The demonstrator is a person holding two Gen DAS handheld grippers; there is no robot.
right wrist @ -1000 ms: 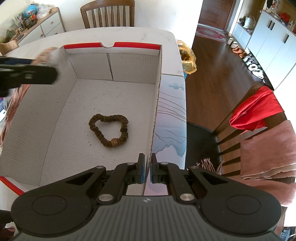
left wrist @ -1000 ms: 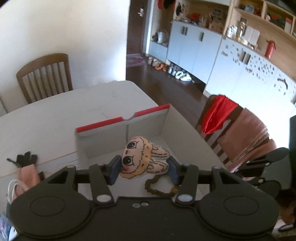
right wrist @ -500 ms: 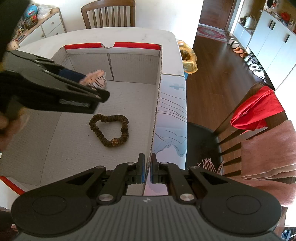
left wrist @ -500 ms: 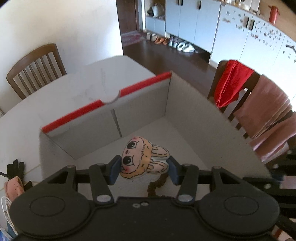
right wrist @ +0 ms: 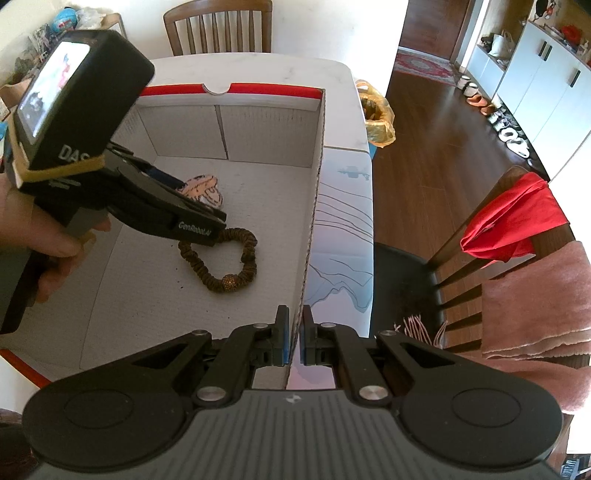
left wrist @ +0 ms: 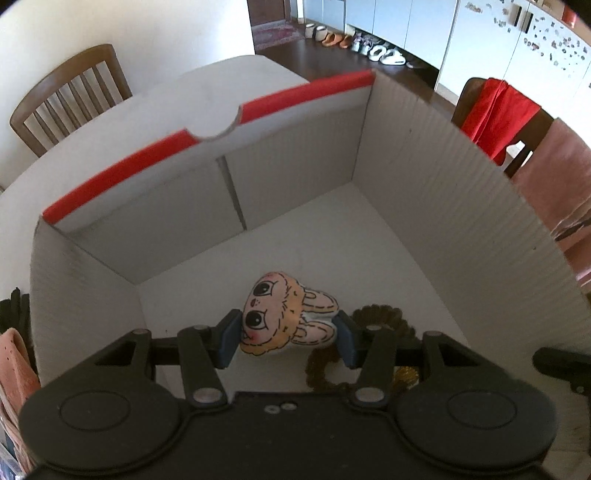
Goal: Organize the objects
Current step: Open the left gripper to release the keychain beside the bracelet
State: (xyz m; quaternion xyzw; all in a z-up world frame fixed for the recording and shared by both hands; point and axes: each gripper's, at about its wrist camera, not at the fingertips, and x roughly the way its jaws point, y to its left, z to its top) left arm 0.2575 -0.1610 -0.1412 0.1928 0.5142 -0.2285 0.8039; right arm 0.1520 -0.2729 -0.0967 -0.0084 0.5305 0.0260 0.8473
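Observation:
My left gripper is shut on a flat bunny-face toy and holds it inside the white cardboard box with red rims, low above the floor. It shows from the side in the right wrist view, with the toy at its tips. A brown scrunchie with a gold bead lies on the box floor, just right of the toy. My right gripper is shut on the box's right wall at its near corner.
The box sits on a white table. Wooden chairs stand at the far side and right, one draped with a red cloth and pink towel. A pink item and black item lie left of the box.
My left gripper has moved forward and down into the box with the bunny toy. The right gripper has kept its hold on the box wall.

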